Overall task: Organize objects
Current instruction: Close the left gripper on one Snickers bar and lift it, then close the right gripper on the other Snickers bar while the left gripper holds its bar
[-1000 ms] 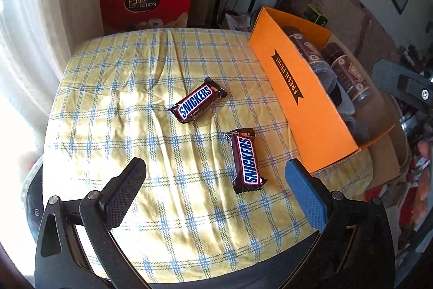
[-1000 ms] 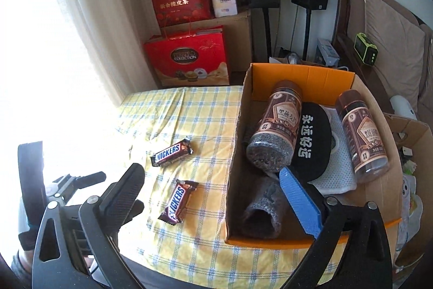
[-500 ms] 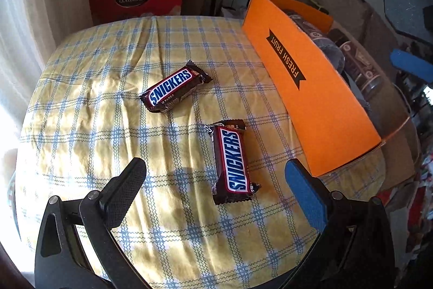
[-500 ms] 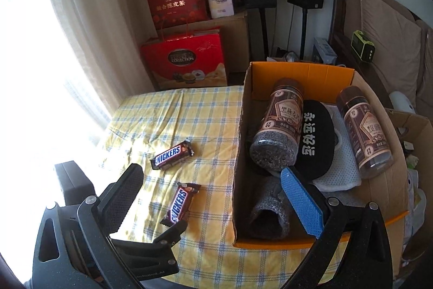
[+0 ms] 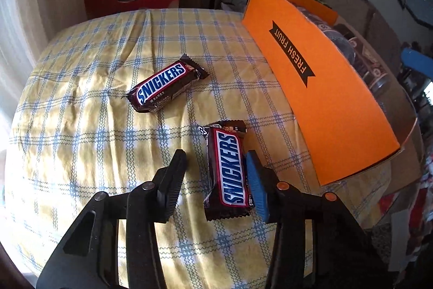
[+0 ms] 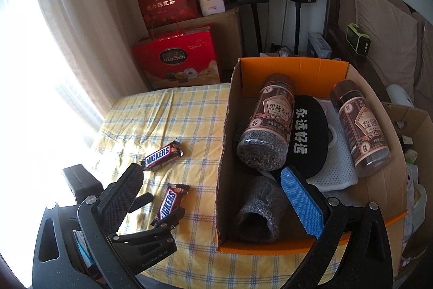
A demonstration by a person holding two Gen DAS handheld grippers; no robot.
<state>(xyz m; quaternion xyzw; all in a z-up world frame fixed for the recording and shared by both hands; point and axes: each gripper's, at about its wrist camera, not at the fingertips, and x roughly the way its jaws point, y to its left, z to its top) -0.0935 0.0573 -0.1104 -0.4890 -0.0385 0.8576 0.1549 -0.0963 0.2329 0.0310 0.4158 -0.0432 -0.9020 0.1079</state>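
Note:
Two Snickers bars lie on the yellow checked tablecloth. The near bar lies between the fingers of my left gripper, which is open; the blue finger touches its right side and the black finger stands apart on its left. The far bar lies to the upper left. The right wrist view shows the near bar, the far bar and the left gripper low over the cloth. My right gripper is open and empty, above the orange cardboard box.
The box stands on the table's right side and holds two brown jars, a black cap, white mesh cloth and a grey roll. Red gift bags, speakers and a sofa stand beyond the table.
My left gripper has moved forward and down to the near Snickers bar and its jaws have narrowed around it. The right gripper has stayed roughly in place over the box.

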